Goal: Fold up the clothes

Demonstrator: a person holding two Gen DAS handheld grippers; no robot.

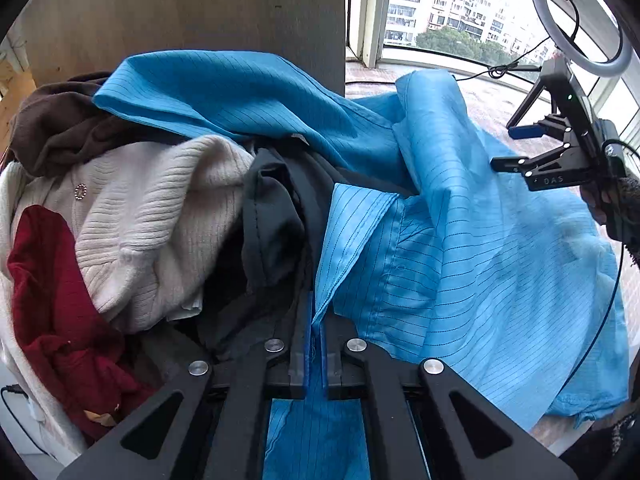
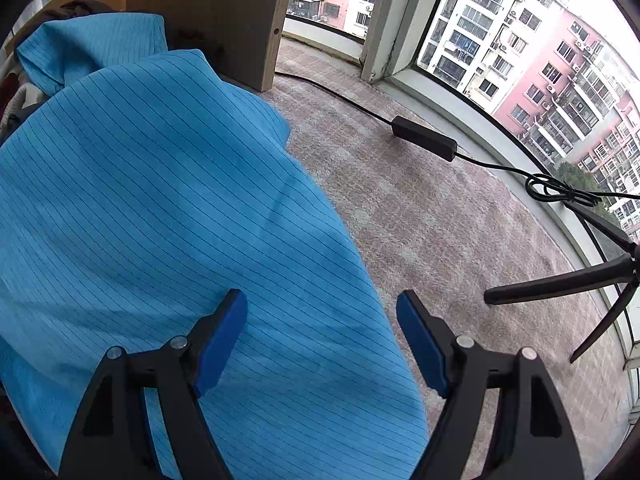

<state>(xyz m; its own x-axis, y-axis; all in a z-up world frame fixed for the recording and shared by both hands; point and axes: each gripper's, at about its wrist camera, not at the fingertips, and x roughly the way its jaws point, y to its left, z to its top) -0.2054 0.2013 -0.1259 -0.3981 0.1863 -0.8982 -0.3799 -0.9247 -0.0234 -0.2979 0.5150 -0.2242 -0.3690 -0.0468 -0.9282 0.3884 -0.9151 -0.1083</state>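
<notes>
A blue pinstriped garment (image 1: 480, 240) lies crumpled across the table and over a heap of clothes. My left gripper (image 1: 316, 320) is shut on an edge of this blue garment near its collar. My right gripper (image 1: 508, 148) is open, hovering just above the garment's right part. In the right wrist view the right gripper (image 2: 322, 320) is open and empty, with the blue garment (image 2: 160, 200) spread below its left finger.
A heap holds a cream knit sweater (image 1: 160, 224), a dark red garment (image 1: 52, 312), a brown one (image 1: 68, 128) and a black one (image 1: 276, 216). A wooden panel (image 1: 200, 8) stands behind. A ring light (image 1: 580, 20), tripod leg (image 2: 560, 284) and power cable (image 2: 424, 138) are on the pinkish tabletop (image 2: 440, 220).
</notes>
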